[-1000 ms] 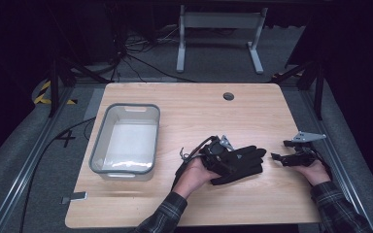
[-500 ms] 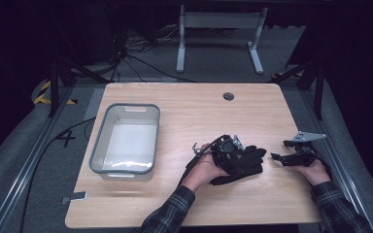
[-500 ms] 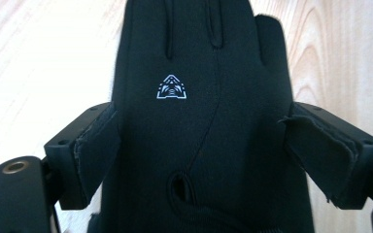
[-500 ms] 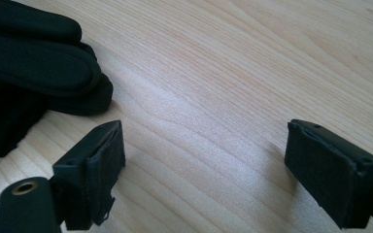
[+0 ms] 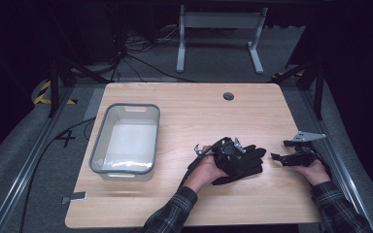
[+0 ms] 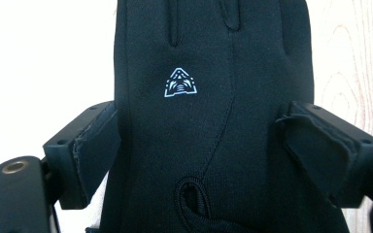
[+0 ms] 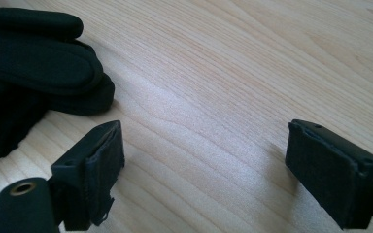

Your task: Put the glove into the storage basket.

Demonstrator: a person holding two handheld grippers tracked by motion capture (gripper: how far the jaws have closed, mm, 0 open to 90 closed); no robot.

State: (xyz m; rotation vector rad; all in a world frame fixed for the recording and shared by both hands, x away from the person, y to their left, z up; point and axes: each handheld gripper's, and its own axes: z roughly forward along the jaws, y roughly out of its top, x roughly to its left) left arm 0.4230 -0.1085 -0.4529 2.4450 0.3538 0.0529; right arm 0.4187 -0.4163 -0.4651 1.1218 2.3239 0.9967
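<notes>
Grey bin point(image 5: 126, 141) at centre left of the high view sits on the table point(image 5: 184, 109); interior pale, contents hard to make out. Black glove point(image 5: 245, 162) lies flat on the table right of centre, dark fabric with a small white triangular logo point(image 6: 180, 83) and a stitched seam, its cuff cut off at the bottom edge of the left gripper view. Left tongs point(image 6: 199, 141) have just been opening, pads standing wide either side of the glove without pressing it; right tongs point(image 7: 218, 170) stand open over bare wood at right, holding nothing, glove fingertips point(image 7: 39, 58) at upper left.
</notes>
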